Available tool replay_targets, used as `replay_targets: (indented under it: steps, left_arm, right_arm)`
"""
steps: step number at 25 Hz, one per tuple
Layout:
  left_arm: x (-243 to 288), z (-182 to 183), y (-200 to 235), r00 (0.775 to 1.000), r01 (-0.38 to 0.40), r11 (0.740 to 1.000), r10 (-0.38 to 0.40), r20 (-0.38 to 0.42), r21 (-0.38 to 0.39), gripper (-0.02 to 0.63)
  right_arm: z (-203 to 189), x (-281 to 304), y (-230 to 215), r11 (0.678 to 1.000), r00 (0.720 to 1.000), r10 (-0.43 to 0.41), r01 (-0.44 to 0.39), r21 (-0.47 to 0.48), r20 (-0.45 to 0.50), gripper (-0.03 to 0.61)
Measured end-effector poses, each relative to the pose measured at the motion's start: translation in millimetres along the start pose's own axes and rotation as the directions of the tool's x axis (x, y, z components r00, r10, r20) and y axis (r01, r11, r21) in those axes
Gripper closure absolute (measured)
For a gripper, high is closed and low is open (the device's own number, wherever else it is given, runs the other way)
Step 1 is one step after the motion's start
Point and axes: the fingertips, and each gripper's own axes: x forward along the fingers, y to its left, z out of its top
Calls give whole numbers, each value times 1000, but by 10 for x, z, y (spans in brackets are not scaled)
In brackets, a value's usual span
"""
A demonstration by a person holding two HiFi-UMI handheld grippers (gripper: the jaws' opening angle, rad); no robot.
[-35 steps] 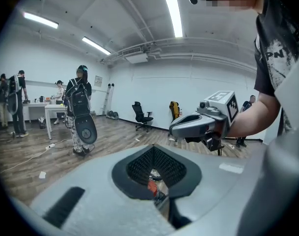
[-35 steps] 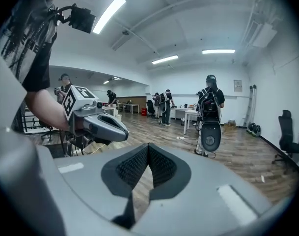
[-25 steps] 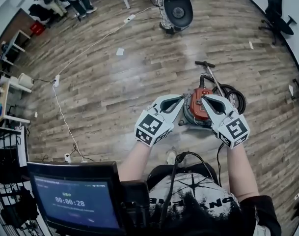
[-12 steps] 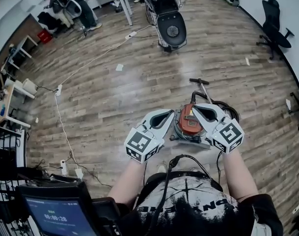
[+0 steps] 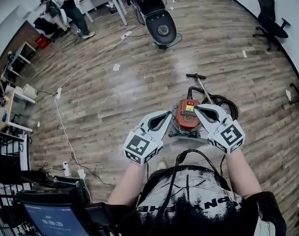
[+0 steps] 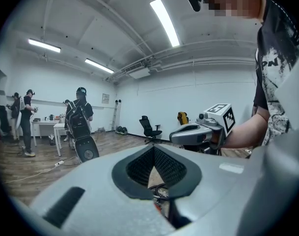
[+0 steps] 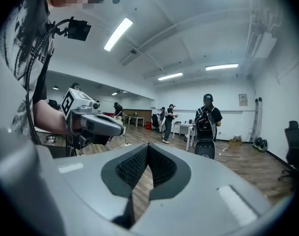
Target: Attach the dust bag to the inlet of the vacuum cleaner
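So, the step in hand can't really be pinned down here. Both claws are held out in front of the person at about the same height. The left claw (image 5: 165, 116) is squeezed fully together with nothing in it, and the same goes for the right claw (image 5: 200, 109). That's confirmed in each gripper view, where only wooden floor and room show past the ribbed pads.

The dust bag isn't to be seen in any view. That fits two readings: the bag is yet to be fetched from somewhere out of shot, or it's already seated inside the machine under the lid. Neither can be ruled out from this.

The vacuum cleaner (image 5: 187, 116) is parked on the floor (image 5: 115, 97) just ahead of the person's feet. In the head view it's framed between the two claw tips but sits well below them. It's a squat round canister with a red-orange top and a small yellowish label on it. A dark hose (image 5: 223, 102) is coiled just beside it, and a thin wand (image 5: 202, 85) with a crossbar handle is sticking out the far side. The inlet itself can't be made out, since it's too small and partly covered by the claws.

As for what any next move calls for: nothing gets grabbed with the claws shut like this, and the machine can only be reached by going down low.
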Motion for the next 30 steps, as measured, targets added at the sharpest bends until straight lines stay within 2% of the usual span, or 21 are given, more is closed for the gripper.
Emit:
replay_targets:
  steps: [4, 9, 30]
  left_arm:
    - [4, 22, -30, 1000, 27, 1000, -27, 9, -10, 614]
    - [-9, 43, -18, 999, 46, 999, -46, 6, 3, 612]
    - [-117, 65, 14, 998, 64, 998, -64, -6, 22, 612]
  right_arm:
    - [-41, -2, 75, 999, 1000, -11, 10, -35, -29, 574]
    - [-63, 58, 156, 1000, 999, -1, 0, -31, -43, 574]
    - [47, 164, 284, 1000, 999, 8, -9, -30, -34, 574]
